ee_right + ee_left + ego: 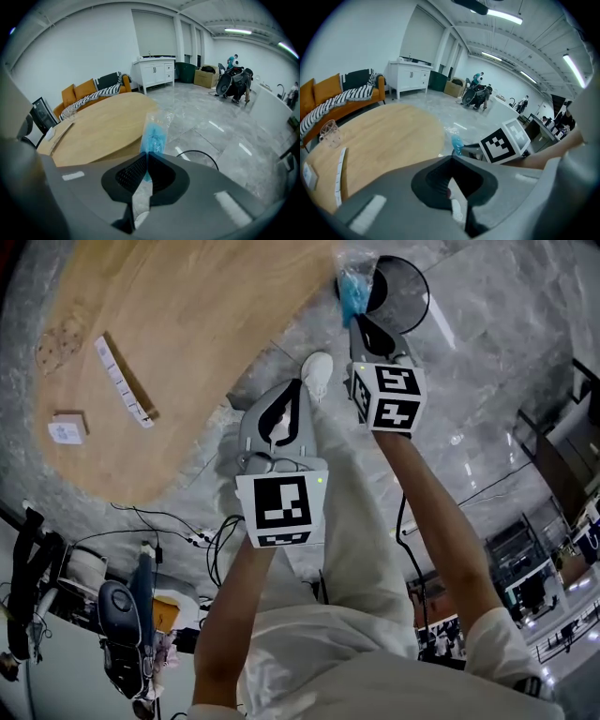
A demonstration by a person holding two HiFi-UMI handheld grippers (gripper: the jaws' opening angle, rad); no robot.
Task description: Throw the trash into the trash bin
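One blue wrapper [153, 136], clamped in right jaws

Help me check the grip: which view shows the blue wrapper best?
The right gripper view: the blue wrapper fills the middle, pinched in the right claw. The head view shows it small by the trash bin; the left gripper view, a distant sliver.

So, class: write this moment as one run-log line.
right tongs: shut on blue wrapper | left tongs: shut, empty | trash bin: on floor | wrapper: not yet in bin
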